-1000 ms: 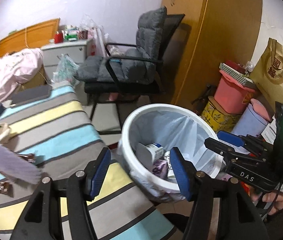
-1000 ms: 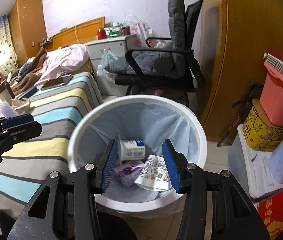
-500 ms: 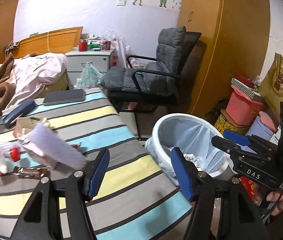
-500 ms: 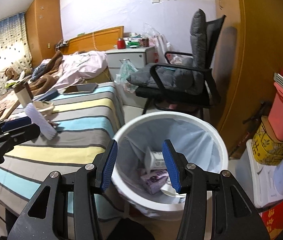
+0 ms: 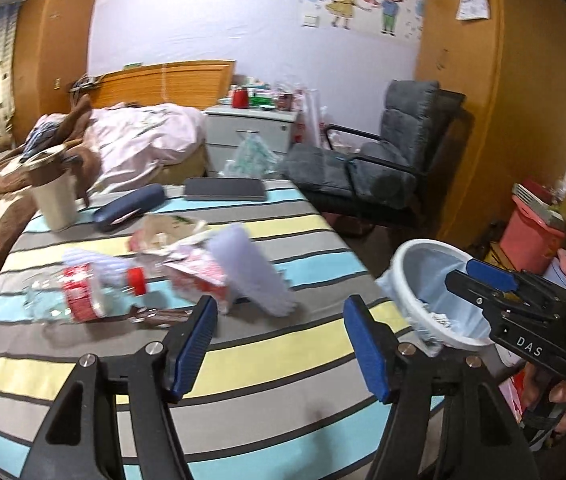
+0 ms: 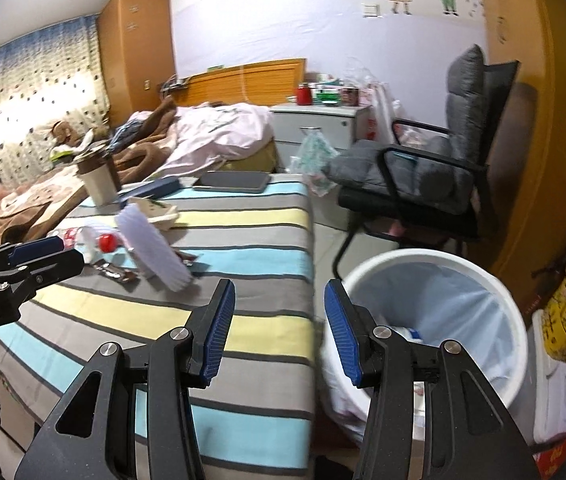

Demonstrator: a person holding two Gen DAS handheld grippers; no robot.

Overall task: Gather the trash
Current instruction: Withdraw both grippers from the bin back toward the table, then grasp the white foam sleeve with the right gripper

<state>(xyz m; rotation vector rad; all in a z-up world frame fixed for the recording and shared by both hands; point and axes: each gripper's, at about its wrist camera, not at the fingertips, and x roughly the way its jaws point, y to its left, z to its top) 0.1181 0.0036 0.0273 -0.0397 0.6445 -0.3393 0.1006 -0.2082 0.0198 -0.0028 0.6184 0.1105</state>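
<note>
Trash lies on the striped table (image 5: 267, 364): a crushed plastic bottle with a red cap (image 5: 91, 288), a red and white packet (image 5: 199, 276), a white ribbed plastic piece (image 5: 251, 272), a brown wrapper (image 5: 155, 314) and a paper carton (image 5: 163, 232). My left gripper (image 5: 279, 344) is open and empty, just short of the trash. My right gripper (image 6: 279, 324) is open and empty between the table edge and the white lined bin (image 6: 443, 320), which holds trash. The ribbed piece (image 6: 155, 244) and bottle cap (image 6: 107, 243) show in the right wrist view.
On the table's far side stand a cup (image 5: 55, 196), a dark blue case (image 5: 129, 208) and a phone (image 5: 225, 189). A grey armchair (image 5: 383, 164) is behind the bin (image 5: 435, 284). Boxes and a pink tub (image 5: 531, 236) stand at the right. A bed (image 5: 131, 140) is behind.
Both grippers have swung left, away from over the bin, toward the table. The trash pile has come into the middle of the left wrist view. Both jaws stay open.
</note>
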